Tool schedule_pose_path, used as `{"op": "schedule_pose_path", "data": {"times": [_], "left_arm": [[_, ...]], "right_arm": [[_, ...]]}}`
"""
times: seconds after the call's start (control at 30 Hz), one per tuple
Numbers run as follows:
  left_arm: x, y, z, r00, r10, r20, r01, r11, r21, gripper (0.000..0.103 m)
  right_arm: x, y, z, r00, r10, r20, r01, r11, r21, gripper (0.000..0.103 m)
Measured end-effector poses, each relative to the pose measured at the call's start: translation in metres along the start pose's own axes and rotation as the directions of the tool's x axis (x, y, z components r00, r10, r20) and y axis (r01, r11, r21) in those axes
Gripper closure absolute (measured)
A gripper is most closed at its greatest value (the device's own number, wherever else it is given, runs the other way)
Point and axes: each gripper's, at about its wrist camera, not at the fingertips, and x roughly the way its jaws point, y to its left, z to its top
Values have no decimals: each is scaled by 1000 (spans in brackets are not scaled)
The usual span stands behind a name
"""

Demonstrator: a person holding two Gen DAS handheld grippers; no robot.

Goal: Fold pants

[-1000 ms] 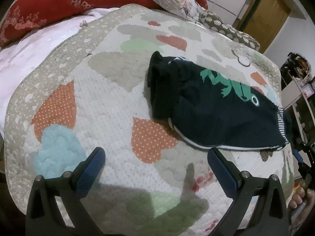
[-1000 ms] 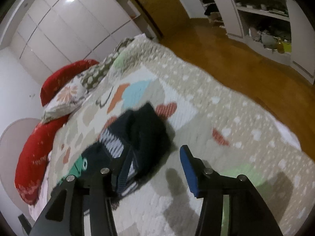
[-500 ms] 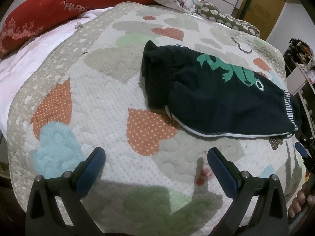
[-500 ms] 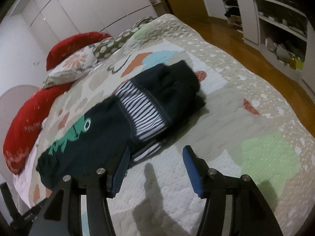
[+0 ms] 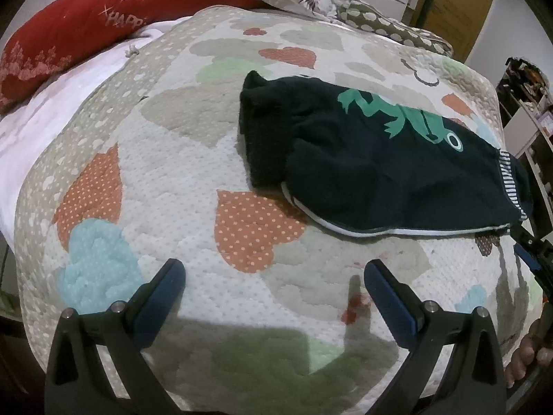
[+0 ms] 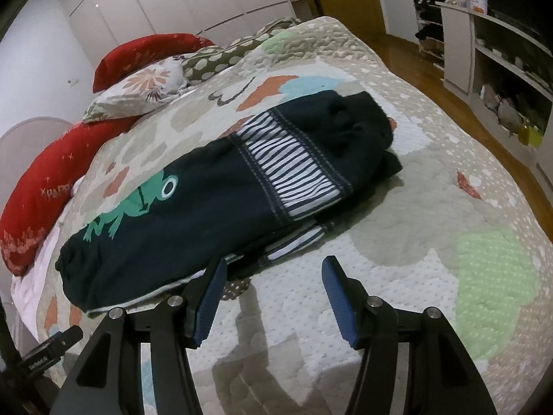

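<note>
Now, compared with a second ago: the right gripper (image 6: 273,276) has drawn back from the pants (image 6: 221,200). Its left finger, then overlapping the striped waistband (image 6: 293,169), now stands just off the garment's near edge. Its jaws stand wide, a little further apart than before, with bare quilt (image 6: 432,207) between them. The left gripper (image 5: 274,278) has barely shifted; its jaws are wide and hold nothing.

Pants: dark navy knit, soft and slightly rumpled, folded lengthwise into a long tapering shape. Green frog print (image 5: 401,117) on the upper layer; white piping along the curved lower hem; waistband ribbed in navy and white stripes. They lie flat ahead of the left gripper and to its right, and ahead of the right gripper to its left, the waistband end nearest the right gripper.

Quilt: stitched, pebbled cotton, cream ground with dotted orange hearts, pale blue and green patches, and a beige spotted border.

Beyond the pants: a red plush bolster (image 5: 86,27) with pale lettering, a floral pillow (image 6: 138,93) and a spotted olive cushion (image 5: 387,27).
</note>
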Motion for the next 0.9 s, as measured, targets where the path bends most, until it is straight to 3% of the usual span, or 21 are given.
{"op": "schedule_pose_path", "data": {"times": [0.43, 0.57, 0.7, 0.9], "left_arm": [[2, -4, 2, 1000, -3, -6, 3, 1000, 14, 0], [3, 2, 21, 998, -63, 2, 63, 998, -14, 0], [8, 7, 45, 997, -67, 30, 68, 997, -31, 0], [26, 11, 59, 994, -108, -20, 106, 992, -64, 0]], "right_arm": [[5, 8, -4, 1000, 3, -16, -3, 1000, -30, 39], [6, 8, -2, 1000, 8, -21, -8, 999, -32, 39], [11, 8, 7, 998, 47, -38, -48, 999, -3, 39], [21, 10, 15, 995, 81, -62, -80, 997, 17, 39]]}}
